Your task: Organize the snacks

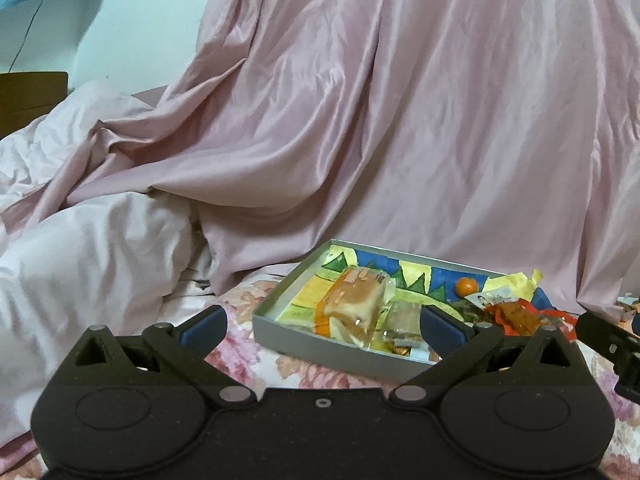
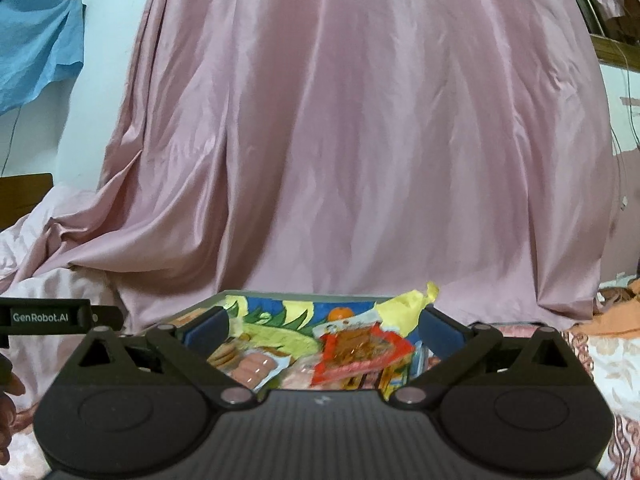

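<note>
A grey shallow box (image 1: 294, 340) with a colourful painted bottom lies on the flowered bedspread. It holds a clear-wrapped cake (image 1: 354, 300), a small orange fruit (image 1: 467, 286), a red packet of brown snacks (image 1: 520, 317) and a yellow wrapper (image 1: 520, 280). My left gripper (image 1: 323, 326) is open and empty, just in front of the box's near left wall. In the right wrist view my right gripper (image 2: 323, 330) is open and empty above the box (image 2: 224, 294), with the red packet (image 2: 360, 350), a sausage pack (image 2: 256, 368) and the fruit (image 2: 340, 314) between its fingers.
A large pink sheet (image 1: 400, 120) hangs right behind the box. A rumpled pale duvet (image 1: 80, 248) lies to the left. The flowered bedspread (image 1: 256, 360) surrounds the box. Orange cloth (image 2: 616, 316) sits at the right. The other gripper shows at the edges (image 1: 612, 340) (image 2: 48, 316).
</note>
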Tool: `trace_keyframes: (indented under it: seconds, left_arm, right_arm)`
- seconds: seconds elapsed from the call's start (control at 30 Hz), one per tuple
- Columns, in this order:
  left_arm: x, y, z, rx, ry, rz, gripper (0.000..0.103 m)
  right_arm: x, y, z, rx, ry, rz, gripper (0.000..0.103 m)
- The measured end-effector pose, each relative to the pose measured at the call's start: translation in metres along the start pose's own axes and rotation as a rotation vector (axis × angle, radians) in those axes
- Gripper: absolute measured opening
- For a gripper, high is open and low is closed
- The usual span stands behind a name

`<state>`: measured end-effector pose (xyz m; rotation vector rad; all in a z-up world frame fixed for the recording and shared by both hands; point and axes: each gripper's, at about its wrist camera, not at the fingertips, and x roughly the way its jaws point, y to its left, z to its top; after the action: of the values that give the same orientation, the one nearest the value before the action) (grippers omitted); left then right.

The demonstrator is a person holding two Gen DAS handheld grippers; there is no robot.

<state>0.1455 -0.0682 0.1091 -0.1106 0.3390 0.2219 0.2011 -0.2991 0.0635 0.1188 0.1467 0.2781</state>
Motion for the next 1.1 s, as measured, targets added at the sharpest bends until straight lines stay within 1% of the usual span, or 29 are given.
trace_keyframes:
  seconds: [0.33, 0.5, 0.73, 0.93, 1.1]
  left_arm:
    - [-0.034, 0.012, -0.009, -0.013, -0.011, -0.01, 0.102]
    - [-0.048, 0.014, -0.013, 0.003, -0.022, -0.019, 0.102]
    - [-0.064, 0.024, -0.02, -0.016, -0.014, -0.015, 0.102]
    - [-0.077, 0.032, -0.029, 0.003, -0.007, -0.005, 0.102]
    - [-0.085, 0.04, -0.038, -0.024, 0.014, -0.006, 0.102]
  right_arm:
    - [-0.035, 0.009, -0.003, 0.017, -0.015, -0.033, 0.103]
    - [-0.049, 0.011, -0.006, 0.036, -0.013, -0.049, 0.103]
    - [-0.066, 0.018, -0.011, 0.036, 0.003, -0.04, 0.103]
    - [-0.084, 0.027, -0.016, 0.032, 0.021, -0.029, 0.103]
    - [-0.095, 0.034, -0.019, 0.025, 0.018, -0.037, 0.103]
